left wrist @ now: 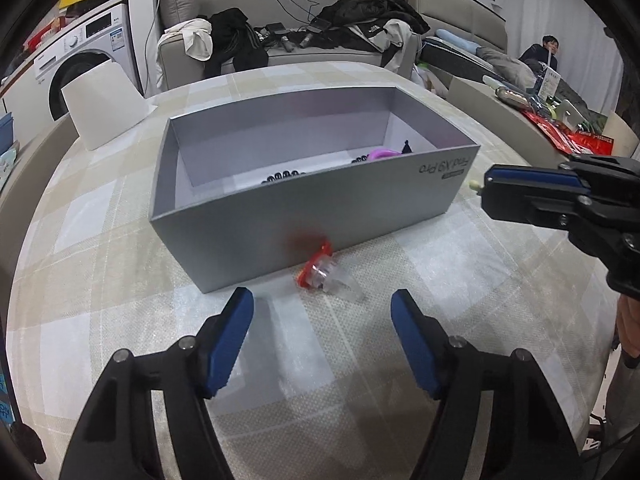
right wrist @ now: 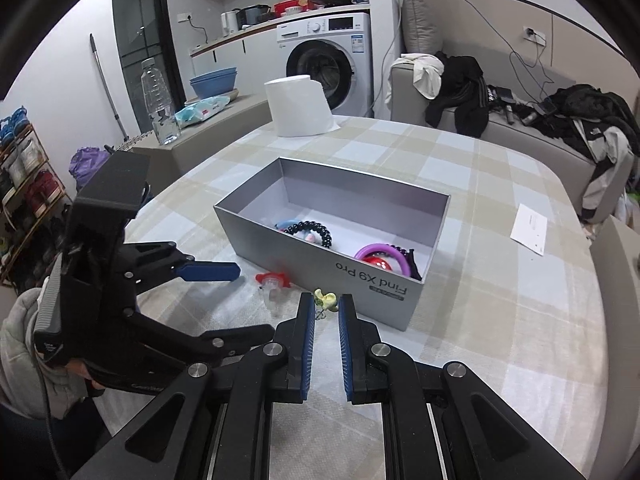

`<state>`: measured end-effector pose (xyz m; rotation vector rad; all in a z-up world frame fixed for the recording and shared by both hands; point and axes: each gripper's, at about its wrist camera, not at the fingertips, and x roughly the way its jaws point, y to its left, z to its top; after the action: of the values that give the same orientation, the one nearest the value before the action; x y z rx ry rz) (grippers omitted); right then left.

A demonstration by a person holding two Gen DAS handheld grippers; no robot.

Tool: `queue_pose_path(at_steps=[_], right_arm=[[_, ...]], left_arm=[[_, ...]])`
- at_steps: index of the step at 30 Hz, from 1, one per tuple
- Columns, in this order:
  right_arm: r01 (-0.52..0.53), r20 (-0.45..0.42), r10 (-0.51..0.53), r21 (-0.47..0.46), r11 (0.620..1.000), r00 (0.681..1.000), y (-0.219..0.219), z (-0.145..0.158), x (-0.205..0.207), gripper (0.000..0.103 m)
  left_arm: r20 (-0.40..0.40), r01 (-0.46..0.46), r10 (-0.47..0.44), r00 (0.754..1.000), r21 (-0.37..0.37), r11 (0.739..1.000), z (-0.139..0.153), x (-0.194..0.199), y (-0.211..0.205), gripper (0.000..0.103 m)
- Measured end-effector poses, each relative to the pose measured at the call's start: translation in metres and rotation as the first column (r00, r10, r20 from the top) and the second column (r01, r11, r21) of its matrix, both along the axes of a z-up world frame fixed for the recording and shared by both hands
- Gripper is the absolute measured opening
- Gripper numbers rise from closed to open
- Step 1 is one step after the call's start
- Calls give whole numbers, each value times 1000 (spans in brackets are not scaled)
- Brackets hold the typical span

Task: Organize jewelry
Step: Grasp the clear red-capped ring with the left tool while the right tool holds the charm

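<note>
Where printed upside down, "Find X9 Pro" on grey box (right wrist: 376,280).

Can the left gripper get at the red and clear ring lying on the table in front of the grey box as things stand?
Probably yes. The left gripper stands open and aimed at the red ring, with only bare tablecloth between. The grey box wall sits right behind the ring, leaving little room beyond it.

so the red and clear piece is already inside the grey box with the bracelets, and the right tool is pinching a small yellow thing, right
Not quite. The red and clear piece lies on the tablecloth outside the grey box, against its front wall, as the right wrist view shows. The right tool does pinch the small yellow thing.
</note>
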<state>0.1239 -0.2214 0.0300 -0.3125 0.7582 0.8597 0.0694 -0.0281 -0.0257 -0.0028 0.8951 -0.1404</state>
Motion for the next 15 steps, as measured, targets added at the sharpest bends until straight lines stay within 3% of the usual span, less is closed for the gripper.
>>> queue_pose_path(at_steps=[2,5,10,15], right_arm=[[1,2,-1,3,1000,1000,-1,1,0,11],[1,7,-1,4,1000,1000,-1,2,-1,11],[3,11,-3,5,1000,1000,-2,3,-2,11],[10,12,-10,7,1000,1000,-4,4,-2,11]], left_arm=[[-2,2,-2,1000,-3,1000,0,1,0,67],[-6,3,-3,1000,0,1000,-1,4,0,58],[-12,16,-15,1000,6,1000,-2,6,-3,56],[-5,22,-22,1000,6,1000,0,5,-3,34]])
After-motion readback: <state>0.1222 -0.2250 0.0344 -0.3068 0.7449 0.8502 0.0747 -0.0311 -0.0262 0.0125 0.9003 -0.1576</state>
